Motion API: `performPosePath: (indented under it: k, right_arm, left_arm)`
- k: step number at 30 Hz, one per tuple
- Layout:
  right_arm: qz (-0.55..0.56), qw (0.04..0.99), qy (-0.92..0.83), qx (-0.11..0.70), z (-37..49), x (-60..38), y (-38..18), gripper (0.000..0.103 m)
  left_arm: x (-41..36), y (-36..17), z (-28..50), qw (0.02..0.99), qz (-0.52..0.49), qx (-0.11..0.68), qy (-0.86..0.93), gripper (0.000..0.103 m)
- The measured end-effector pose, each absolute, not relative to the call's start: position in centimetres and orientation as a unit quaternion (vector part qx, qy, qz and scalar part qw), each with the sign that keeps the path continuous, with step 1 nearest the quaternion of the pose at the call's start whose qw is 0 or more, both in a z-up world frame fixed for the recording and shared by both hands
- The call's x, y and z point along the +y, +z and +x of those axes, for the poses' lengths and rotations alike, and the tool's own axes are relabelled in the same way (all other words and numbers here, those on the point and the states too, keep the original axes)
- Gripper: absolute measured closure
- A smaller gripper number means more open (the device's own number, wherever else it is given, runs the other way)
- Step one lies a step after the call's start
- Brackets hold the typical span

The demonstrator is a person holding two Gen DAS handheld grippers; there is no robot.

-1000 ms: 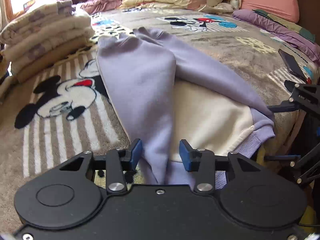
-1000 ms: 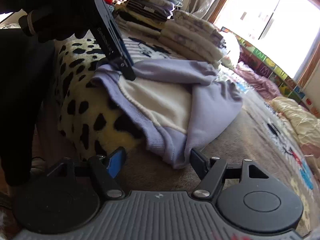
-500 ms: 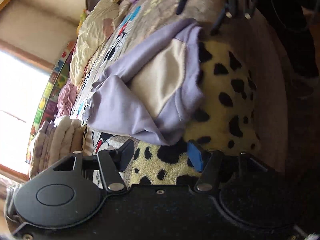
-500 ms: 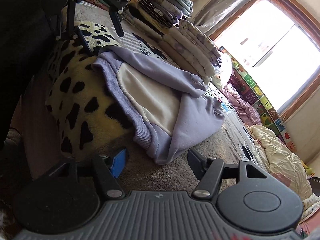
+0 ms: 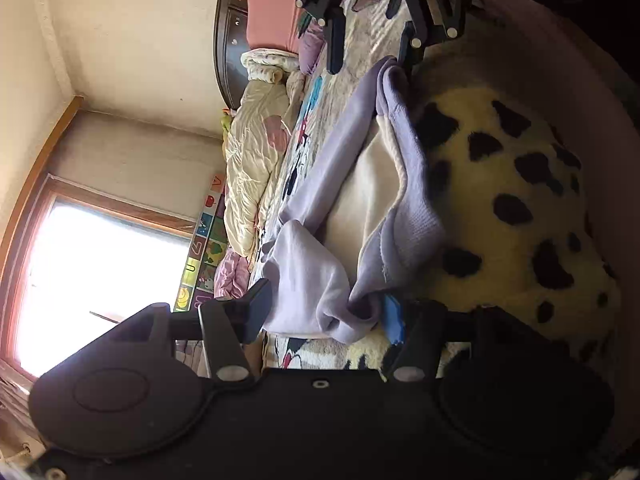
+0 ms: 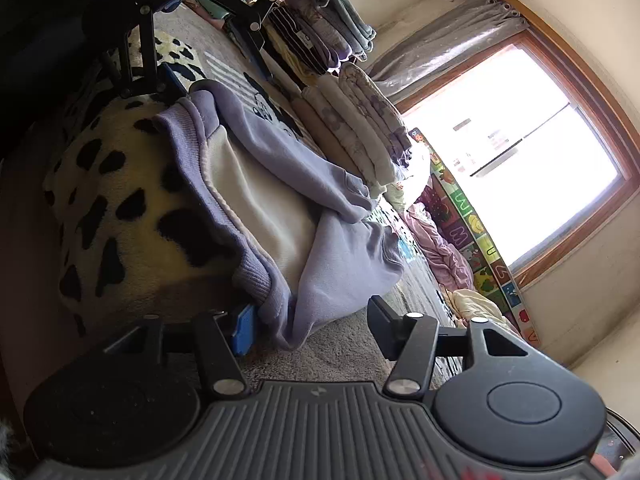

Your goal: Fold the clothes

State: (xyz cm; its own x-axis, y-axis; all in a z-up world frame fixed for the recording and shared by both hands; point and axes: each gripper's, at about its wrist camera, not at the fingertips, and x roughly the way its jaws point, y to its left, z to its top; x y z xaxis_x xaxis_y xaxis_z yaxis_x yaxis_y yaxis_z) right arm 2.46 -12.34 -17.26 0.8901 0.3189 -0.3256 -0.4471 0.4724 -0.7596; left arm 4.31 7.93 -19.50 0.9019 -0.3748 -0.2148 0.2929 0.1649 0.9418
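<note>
A lilac sweatshirt (image 5: 308, 276) with a cream panel (image 5: 360, 200) lies folded at the bed's edge, its ribbed hem hanging over a cow-print blanket (image 5: 520, 200). My left gripper (image 5: 326, 312) is open, turned on its side, with one hem corner lying loose between its fingers. In the right wrist view the sweatshirt (image 6: 280, 160) runs away from me. My right gripper (image 6: 310, 322) is open around the other hem corner. Each gripper shows in the other's view: the right gripper (image 5: 372, 56) and the left gripper (image 6: 208, 76), both at the far hem corner.
Stacked folded quilts (image 6: 352, 128) sit beyond the sweatshirt towards the window (image 6: 520, 140). A crumpled cream duvet (image 5: 248, 168) and a pink pillow (image 5: 268, 8) lie by the headboard. The grey printed bedspread (image 6: 352, 344) stretches past the sweatshirt.
Both grippers have rolled onto their sides and moved in at the hem. Each hem corner now sits between open fingers, where before the fingers stood short of it.
</note>
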Motion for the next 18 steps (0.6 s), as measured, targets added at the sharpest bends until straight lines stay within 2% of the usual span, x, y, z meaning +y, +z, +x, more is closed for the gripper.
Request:
performPosePath:
  k: [3,5,9,10,12,13,15,18]
  right_arm:
    - [-0.475,0.845,0.235,0.072,2.2,-13.2,-17.5,0.051]
    - [-0.486,0.835,0.246,0.077,2.1,-13.1,-18.4,0.055]
    - [-0.494,0.829,0.256,0.059,2.8,-12.3,-18.8,0.055]
    - [-0.488,0.832,0.257,0.063,3.2,-12.2,-18.7,0.057]
    - [-0.472,0.837,0.266,0.079,4.1,-12.1,-18.3,0.067]
    - [-0.466,0.838,0.271,0.088,4.4,-12.0,-18.2,0.077]
    - [-0.454,0.837,0.285,0.108,4.8,-12.0,-17.9,0.085]
    - [-0.424,0.845,0.299,0.131,5.2,-12.4,-17.2,0.089]
  left_arm:
    - [8.4,-18.7,4.4,0.765,0.604,-0.05,-0.219,0.045]
    - [8.8,-19.5,4.6,0.753,0.616,-0.045,-0.228,0.045]
    - [8.8,-20.8,4.8,0.727,0.641,-0.059,-0.24,0.046]
    - [8.6,-20.7,5.0,0.728,0.64,-0.062,-0.237,0.046]
    - [7.9,-20.6,5.4,0.734,0.634,-0.064,-0.233,0.048]
    - [7.5,-20.4,5.6,0.735,0.633,-0.054,-0.238,0.063]
    - [6.9,-20.5,5.8,0.731,0.638,-0.039,-0.24,0.089]
    - [6.1,-20.2,5.2,0.737,0.63,-0.008,-0.243,0.094]
